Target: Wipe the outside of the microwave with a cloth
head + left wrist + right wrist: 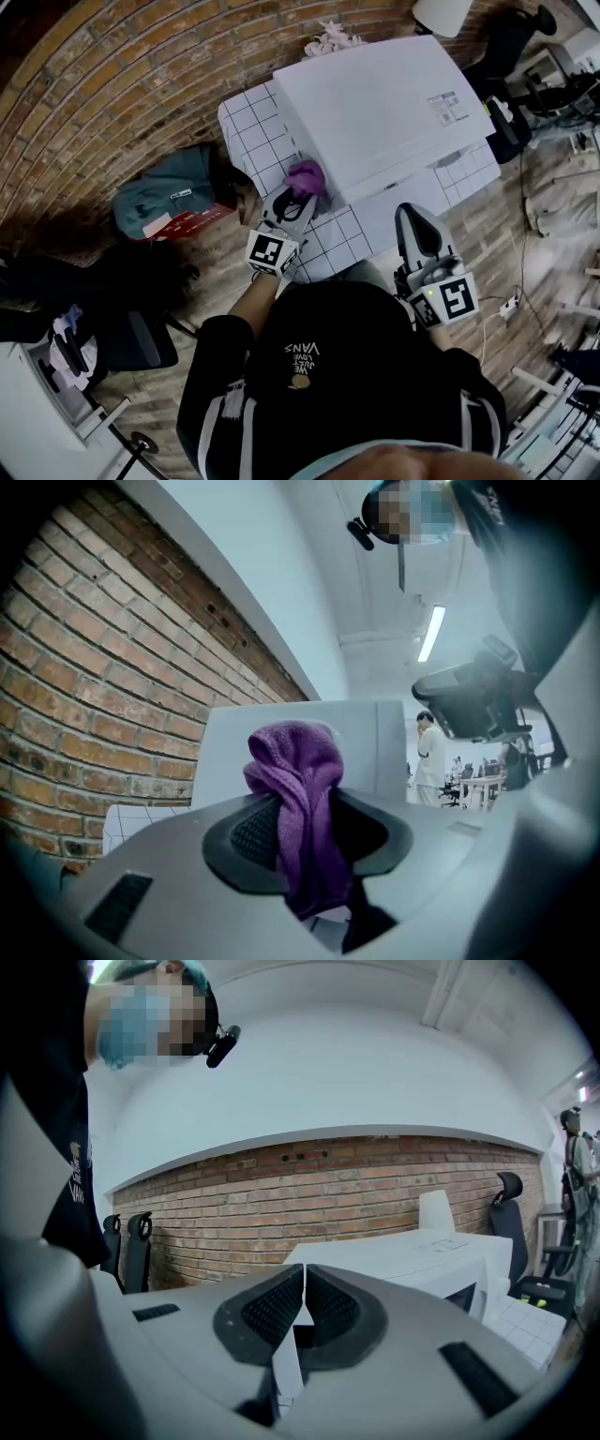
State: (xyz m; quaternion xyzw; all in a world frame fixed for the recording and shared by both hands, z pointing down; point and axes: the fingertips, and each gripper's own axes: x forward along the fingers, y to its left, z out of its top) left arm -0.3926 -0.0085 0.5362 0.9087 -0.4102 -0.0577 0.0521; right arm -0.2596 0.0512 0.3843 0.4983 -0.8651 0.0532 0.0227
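A white microwave stands on a white tiled table. My left gripper is shut on a purple cloth, held against the microwave's near left corner. In the left gripper view the cloth bulges up between the jaws, with the microwave's side just behind it. My right gripper hovers in front of the microwave's front side, jaws pressed together with nothing between them. The right gripper view shows the microwave ahead and to the right.
A brick wall runs behind the table. On the floor to the left lie a teal bag and a red box. Black office chairs stand at lower left. A pink cloth lies behind the microwave.
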